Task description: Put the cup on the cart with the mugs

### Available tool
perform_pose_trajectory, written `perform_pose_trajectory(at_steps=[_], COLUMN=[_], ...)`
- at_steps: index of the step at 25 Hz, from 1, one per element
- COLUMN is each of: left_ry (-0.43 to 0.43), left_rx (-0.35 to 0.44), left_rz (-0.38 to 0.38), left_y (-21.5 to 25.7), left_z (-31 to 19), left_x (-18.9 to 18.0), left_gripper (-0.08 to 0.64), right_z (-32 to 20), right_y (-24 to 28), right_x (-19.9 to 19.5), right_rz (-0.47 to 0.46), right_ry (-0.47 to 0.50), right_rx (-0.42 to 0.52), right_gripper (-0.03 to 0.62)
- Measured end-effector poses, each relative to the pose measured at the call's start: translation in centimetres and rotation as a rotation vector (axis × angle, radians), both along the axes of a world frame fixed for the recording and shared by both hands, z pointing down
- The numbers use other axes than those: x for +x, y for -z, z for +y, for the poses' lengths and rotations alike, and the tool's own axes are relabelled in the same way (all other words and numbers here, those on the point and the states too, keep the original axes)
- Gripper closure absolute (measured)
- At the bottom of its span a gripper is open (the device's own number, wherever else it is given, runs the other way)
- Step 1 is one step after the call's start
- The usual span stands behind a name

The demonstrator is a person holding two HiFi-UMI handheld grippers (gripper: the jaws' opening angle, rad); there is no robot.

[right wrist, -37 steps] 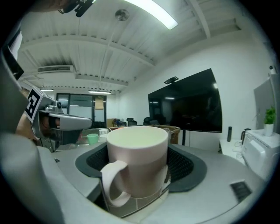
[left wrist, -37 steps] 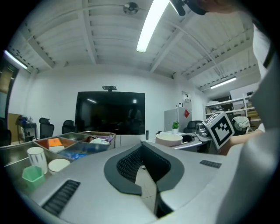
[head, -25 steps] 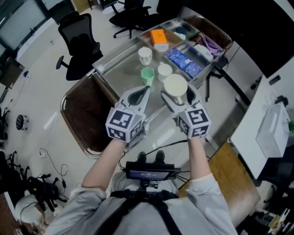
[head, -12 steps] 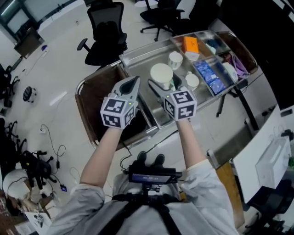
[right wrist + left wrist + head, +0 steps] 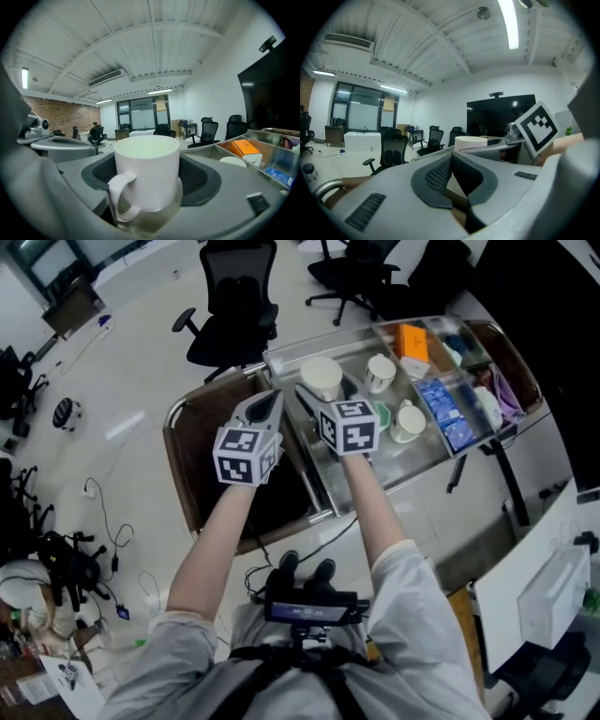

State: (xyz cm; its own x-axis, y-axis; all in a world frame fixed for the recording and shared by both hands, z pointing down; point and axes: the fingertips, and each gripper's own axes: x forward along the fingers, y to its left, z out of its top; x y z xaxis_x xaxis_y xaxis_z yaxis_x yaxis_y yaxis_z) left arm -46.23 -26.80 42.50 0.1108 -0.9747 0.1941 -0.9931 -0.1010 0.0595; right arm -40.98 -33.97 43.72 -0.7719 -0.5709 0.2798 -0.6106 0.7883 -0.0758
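Observation:
My right gripper [image 5: 319, 392] is shut on a white mug [image 5: 321, 377], which it holds upright above the left end of the cart's steel top [image 5: 422, 465]. In the right gripper view the mug [image 5: 148, 171] sits between the pads with its handle toward the camera; the gripper [image 5: 150, 180] grips its sides. Two white mugs [image 5: 381, 372] [image 5: 409, 421] stand on the steel top to the right, and a green cup [image 5: 381, 412] is partly hidden behind the marker cube. My left gripper [image 5: 266, 406] [image 5: 451, 161] is shut on nothing, just left of the mug.
Bins at the cart's right end hold blue packets [image 5: 444, 412] and an orange box [image 5: 413, 338]. A brown bin [image 5: 202, 479] adjoins the cart's left end, under my left gripper. Office chairs [image 5: 234, 310] stand beyond the cart. Cables [image 5: 70, 568] lie on the floor at left.
Both grippers have moved left along the cart. The held mug went from beside the standing mugs to the steel top's left end; the left gripper now hangs by the brown bin.

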Motion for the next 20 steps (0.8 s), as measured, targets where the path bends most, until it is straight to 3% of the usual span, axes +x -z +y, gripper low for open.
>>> perform_pose_trajectory(at_steps=[11, 20], left_ry=[0.041, 0.072], left_rx=[-0.025, -0.033], left_rz=[0.018, 0.028], left_y=[-1.9, -2.7], left_z=[-1.6, -1.2], left_x=[-1.9, -3.4], left_gripper=[0.554, 0.554], right_z=[-5.4, -6.6], right_y=[-4.0, -7.8], right_x=[-3.5, -4.4], right_rz=[0.075, 0.161], right_ry=[-0.036, -0.024], right_rx=[-0.029, -0.055], right_gripper=[0.179, 0.179])
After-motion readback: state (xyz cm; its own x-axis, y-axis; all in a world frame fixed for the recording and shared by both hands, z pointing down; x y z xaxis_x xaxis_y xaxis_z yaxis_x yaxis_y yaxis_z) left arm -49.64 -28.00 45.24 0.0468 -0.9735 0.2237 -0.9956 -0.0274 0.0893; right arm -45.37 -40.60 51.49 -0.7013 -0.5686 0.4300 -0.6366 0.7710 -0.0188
